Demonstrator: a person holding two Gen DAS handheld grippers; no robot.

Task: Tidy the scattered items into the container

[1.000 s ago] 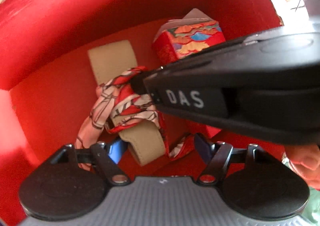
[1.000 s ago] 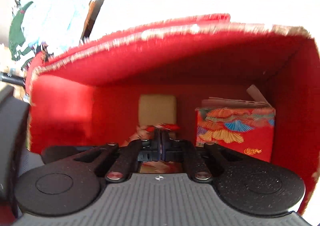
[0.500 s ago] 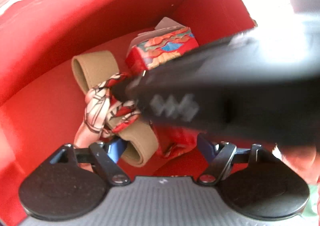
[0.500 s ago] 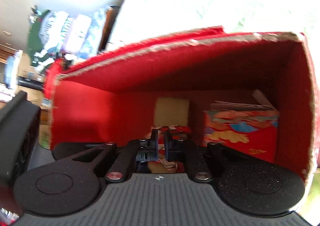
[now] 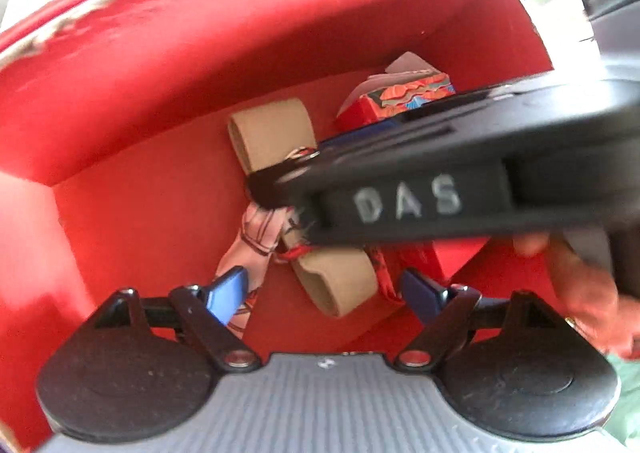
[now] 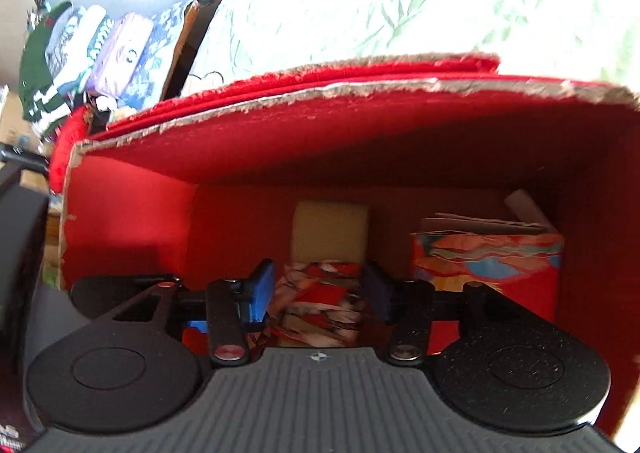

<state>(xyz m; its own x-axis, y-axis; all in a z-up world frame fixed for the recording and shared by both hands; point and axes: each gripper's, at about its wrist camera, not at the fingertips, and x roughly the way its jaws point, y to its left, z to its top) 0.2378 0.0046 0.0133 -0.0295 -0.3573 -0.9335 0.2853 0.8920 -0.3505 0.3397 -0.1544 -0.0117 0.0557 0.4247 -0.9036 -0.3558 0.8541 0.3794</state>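
Now, going from left to right:

Red box point(image 6: 132, 221): a big box, red inside, with a torn top edge. Both claws point down into it.

Left gripper point(image 5: 326, 289): its blue fingers point(image 5: 228, 291) are spread wide and opening more. They touch nothing. The scarf's tail and the near end of the tan strap show in the gap between them, lower down.

Scarf point(image 6: 320, 305): a red, pink and white patterned cloth. It lies on the box floor, in the middle, wrapped around the tan strap.

Tan strap point(image 5: 268, 133): a flat, folded band under the scarf. One end sticks out on the far side and one end on the near side.

Right gripper point(image 6: 318, 293): its jaws are opening. The scarf sits between the two blue fingers, but the pads are not pressing on it. In the left camera this gripper shows as a big black bar with the letters DAS, coming in from the right over the scarf.

Patterned box point(image 6: 486, 269): a small red box with wavy orange and blue shapes. It stands at the right of the big box, near the far wall, with papers poking out of its top.

Hand point(image 5: 580, 293): part of a person's hand shows at the right, under the black bar.

Green cloth point(image 6: 400, 1): a pale, wrinkled cloth lies beyond the far wall of the big box.
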